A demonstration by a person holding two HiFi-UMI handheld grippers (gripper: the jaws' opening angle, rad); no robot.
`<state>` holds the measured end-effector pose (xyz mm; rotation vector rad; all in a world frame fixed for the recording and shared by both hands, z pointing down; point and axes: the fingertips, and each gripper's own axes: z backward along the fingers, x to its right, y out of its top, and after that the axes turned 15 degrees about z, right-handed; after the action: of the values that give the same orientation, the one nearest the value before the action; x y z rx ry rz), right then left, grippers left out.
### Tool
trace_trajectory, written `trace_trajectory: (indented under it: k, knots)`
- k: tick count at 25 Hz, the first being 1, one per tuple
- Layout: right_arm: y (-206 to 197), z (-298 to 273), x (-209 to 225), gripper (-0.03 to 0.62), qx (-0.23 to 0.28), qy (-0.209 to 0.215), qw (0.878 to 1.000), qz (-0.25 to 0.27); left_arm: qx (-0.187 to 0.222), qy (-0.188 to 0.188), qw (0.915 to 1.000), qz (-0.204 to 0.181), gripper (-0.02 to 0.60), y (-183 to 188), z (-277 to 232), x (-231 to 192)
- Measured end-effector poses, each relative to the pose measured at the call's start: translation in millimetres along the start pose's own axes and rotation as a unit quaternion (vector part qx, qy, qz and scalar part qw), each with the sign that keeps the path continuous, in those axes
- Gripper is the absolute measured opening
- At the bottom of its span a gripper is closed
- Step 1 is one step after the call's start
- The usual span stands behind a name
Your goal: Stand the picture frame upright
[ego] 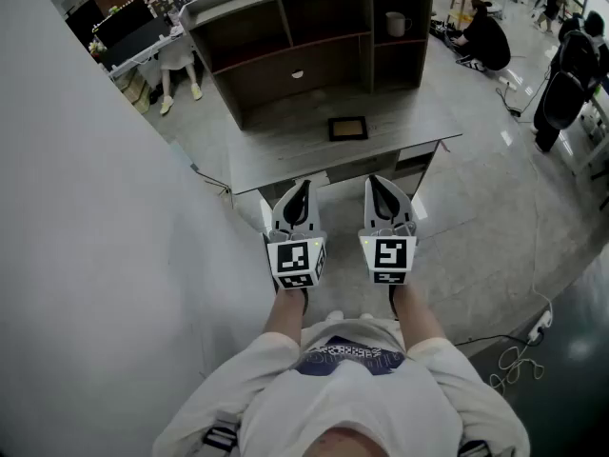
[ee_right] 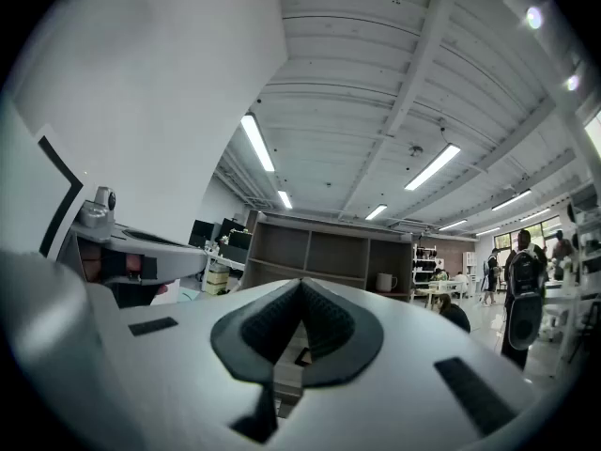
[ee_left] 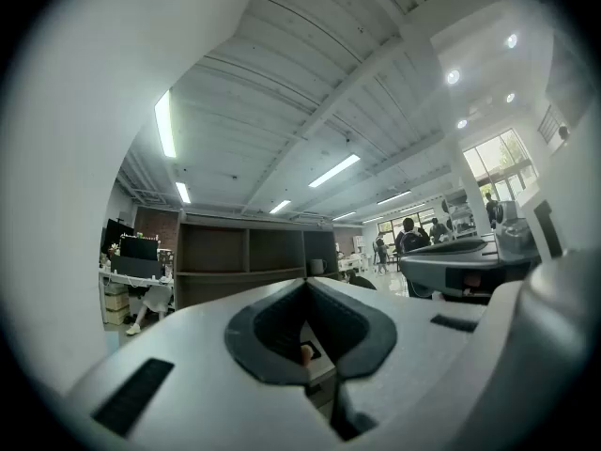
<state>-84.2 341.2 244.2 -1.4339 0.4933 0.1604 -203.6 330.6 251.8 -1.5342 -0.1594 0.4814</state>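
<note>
Head view: from the person's head, aimed forward and steeply down; the person's chest (ego: 352, 388) fills the bottom edge, the left gripper (ego: 302, 187) and right gripper (ego: 379, 181) sit close at mid-frame, and the desk (ego: 285, 155) and shelf unit (ego: 366, 50) lie farther ahead.
Left gripper view: rides on the left gripper and looks along its jaws, pitched upward; the ceiling (ee_left: 310, 111) takes most of the frame, with the shelf unit low and distant.
Right gripper view: rides on the right gripper, also facing forward and tilted upward; the shelf unit is well off.
Shared by all three: the shelf unit and the mug (ego: 396, 24) in its right compartment.
Cross-sight: each gripper view catches the other gripper at its inner edge.
</note>
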Motion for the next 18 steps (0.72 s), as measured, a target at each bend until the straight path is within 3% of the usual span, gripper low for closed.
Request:
trace_trajectory:
  k: [18]
  knots:
    - [-18.9, 3.0, 9.4, -0.003, -0.015, 0.001, 1.0, 0.006, -0.009, -0.003, 1.0, -0.003, 0.006, -11.5, -9.4, 9.0]
